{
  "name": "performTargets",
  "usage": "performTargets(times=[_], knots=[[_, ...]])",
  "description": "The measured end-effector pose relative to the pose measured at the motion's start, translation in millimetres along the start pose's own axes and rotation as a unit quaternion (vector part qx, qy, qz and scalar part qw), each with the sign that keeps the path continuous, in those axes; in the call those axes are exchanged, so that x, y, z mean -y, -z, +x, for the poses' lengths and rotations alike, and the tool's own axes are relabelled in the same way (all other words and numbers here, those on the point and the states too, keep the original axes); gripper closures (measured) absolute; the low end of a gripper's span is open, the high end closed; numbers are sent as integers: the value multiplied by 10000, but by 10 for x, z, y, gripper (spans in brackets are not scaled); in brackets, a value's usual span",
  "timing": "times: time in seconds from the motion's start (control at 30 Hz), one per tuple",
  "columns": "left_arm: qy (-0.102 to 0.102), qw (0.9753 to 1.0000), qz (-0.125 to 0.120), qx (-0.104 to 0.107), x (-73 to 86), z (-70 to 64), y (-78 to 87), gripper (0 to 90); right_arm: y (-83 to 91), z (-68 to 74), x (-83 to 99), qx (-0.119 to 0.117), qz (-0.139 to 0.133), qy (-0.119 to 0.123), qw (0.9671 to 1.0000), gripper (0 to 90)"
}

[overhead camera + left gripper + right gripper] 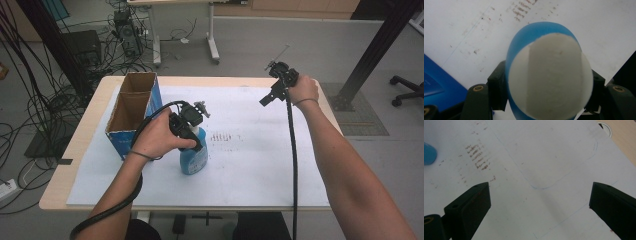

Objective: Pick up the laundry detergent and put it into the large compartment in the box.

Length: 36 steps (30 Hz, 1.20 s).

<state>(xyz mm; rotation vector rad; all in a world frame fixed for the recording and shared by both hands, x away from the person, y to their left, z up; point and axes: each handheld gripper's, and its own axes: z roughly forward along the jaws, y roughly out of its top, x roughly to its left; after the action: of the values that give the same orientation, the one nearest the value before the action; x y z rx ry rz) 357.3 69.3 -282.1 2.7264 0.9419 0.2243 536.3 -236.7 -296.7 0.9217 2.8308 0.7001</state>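
A blue bottle (194,159) with a white label stands on the white sheet (260,165) near the table's middle. My left gripper (196,144) is shut on its upper part from the left. In the left gripper view the bottle (549,72) sits between both black jaws of that gripper (547,92), seen from above. My right gripper (266,99) is held up over the far right of the sheet, apart from the bottle. Its jaws stand wide open with nothing between them (540,192). The bottle's blue edge (429,153) appears at the far left of the right gripper view.
An open blue cardboard box (132,107) stands at the sheet's left, close to the bottle; its side (439,87) is beside my left jaw. Brown smudges (222,136) mark the sheet right of the bottle. The wooden table edge (75,150) borders the sheet. Cables and a chair lie beyond.
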Motion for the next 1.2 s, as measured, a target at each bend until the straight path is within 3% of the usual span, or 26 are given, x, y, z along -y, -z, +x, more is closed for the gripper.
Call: performTargets(times=[0.67, 0.9, 1.2], knots=[[79, 9999, 114, -92, -64, -38, 65, 377, 41, -23, 34, 48, -2, -44, 10000, 35], [38, 10000, 3, -2, -118, -74, 237, 377, 52, -18, 36, 51, -31, -34, 10000, 35], [-54, 9999, -121, -99, -253, -168, 593, 377, 103, -4, 47, 99, -64, -33, 9999, 35]])
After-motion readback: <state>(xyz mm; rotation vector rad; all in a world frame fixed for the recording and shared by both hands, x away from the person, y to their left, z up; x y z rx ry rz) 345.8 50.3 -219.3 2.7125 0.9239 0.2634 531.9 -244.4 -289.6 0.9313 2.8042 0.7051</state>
